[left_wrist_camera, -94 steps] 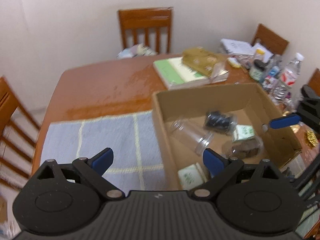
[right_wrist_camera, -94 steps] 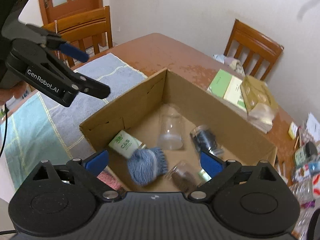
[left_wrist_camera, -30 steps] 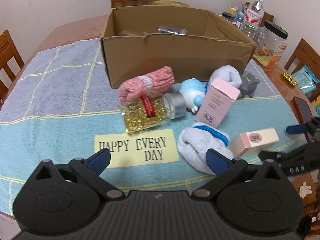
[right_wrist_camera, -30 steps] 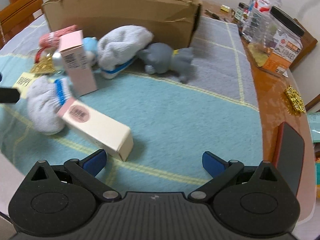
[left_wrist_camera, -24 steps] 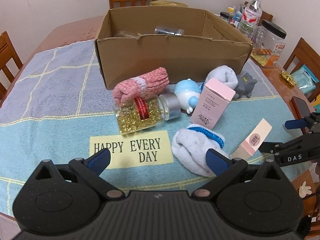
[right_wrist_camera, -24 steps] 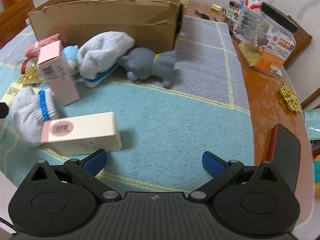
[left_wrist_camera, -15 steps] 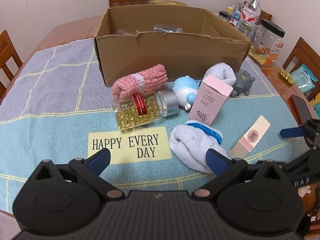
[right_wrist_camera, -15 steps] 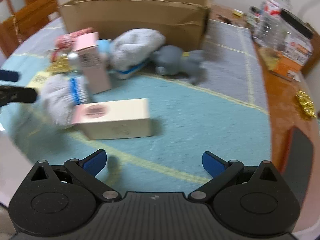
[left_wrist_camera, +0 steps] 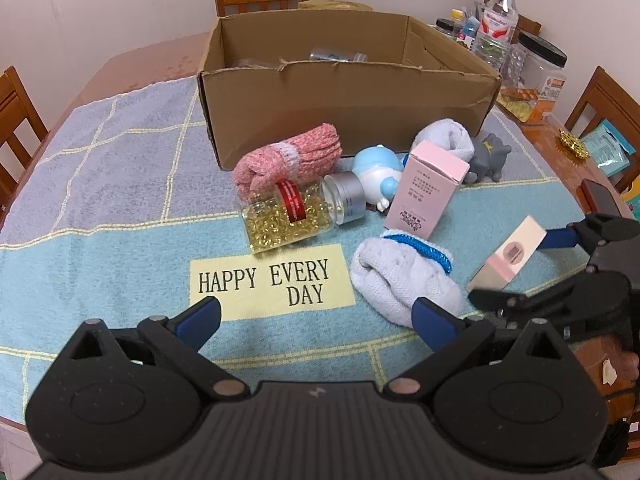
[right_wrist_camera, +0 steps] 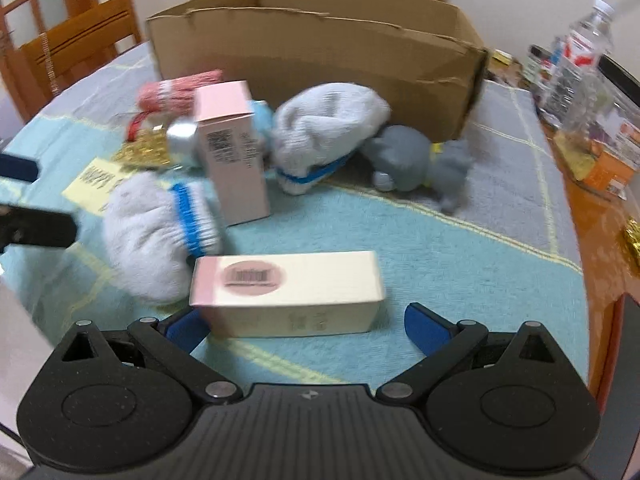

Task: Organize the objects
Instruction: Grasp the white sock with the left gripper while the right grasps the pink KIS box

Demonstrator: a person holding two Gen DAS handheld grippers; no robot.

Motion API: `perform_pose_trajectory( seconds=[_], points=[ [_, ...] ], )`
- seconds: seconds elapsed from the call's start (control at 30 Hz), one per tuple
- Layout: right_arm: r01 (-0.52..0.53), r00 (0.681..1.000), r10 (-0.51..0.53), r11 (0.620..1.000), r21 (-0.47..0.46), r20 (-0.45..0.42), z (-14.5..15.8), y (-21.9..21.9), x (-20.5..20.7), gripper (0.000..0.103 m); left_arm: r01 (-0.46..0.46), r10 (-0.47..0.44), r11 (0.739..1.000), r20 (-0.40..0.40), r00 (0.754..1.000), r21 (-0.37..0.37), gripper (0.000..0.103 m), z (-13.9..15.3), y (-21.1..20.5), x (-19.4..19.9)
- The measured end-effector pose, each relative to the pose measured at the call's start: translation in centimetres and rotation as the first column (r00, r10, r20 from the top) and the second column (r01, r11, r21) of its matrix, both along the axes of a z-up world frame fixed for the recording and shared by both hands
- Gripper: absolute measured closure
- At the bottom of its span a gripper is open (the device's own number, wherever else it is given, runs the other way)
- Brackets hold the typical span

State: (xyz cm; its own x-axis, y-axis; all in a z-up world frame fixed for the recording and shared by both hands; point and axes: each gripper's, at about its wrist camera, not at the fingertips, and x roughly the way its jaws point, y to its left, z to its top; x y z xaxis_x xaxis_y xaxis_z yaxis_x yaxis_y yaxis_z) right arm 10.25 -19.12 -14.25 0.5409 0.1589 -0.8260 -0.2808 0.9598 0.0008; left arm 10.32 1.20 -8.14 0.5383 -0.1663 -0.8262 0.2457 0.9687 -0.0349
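Both grippers spread wide over a cloth of loose things in front of a cardboard box (left_wrist_camera: 348, 96).

The right gripper (right_wrist_camera: 306, 326) is low, jaws apart on either side of the cream carton (right_wrist_camera: 286, 294), which lies flat on the blue cloth (left_wrist_camera: 120, 248); contact cannot be told. The left gripper (left_wrist_camera: 316, 320) hovers open and empty. Counted outside the box: two cartons, the second a pink one (left_wrist_camera: 426, 190) standing upright; two white sock rolls (left_wrist_camera: 404, 276) (left_wrist_camera: 444, 136); one pink sock roll (left_wrist_camera: 288, 158); one jar of gold capsules (left_wrist_camera: 292, 214); one blue-and-white figure (left_wrist_camera: 378, 170); one grey toy (left_wrist_camera: 490, 156). The nearer white roll touches the cream carton's left end. Bottles and jars crowd the table's right edge.
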Motion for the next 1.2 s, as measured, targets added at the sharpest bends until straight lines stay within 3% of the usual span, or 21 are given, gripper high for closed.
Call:
perform_pose_trajectory(
  seconds=[0.2,0.57,0.77,1.2],
  points=[
    [0.064,0.998,-0.064,0.998,-0.005,0.009,-0.2,-2.6,0.8,0.0,0.04,-0.04,0.999,0.002,0.999,-0.015,0.002,-0.6,-0.8,0.2],
    [0.004,0.999,-0.004,1.0,0.005,0.034,-0.4,-4.0,0.1,0.0,0.223,-0.223,0.974,-0.005,0.975,-0.034,0.002,-3.5,-3.6,0.1],
    [-0.006,0.999,0.006,1.0,0.005,0.039,-0.4,-4.3,-0.1,0.0,0.264,-0.264,0.964,0.013,0.964,0.026,0.001,-4.8,-4.9,0.2],
    [-0.01,0.999,0.009,1.0,0.007,0.048,-0.5,-4.3,-0.3,0.0,0.23,-0.231,0.973,0.044,0.972,0.027,0.001,-4.9,-5.8,1.4]
  ],
)
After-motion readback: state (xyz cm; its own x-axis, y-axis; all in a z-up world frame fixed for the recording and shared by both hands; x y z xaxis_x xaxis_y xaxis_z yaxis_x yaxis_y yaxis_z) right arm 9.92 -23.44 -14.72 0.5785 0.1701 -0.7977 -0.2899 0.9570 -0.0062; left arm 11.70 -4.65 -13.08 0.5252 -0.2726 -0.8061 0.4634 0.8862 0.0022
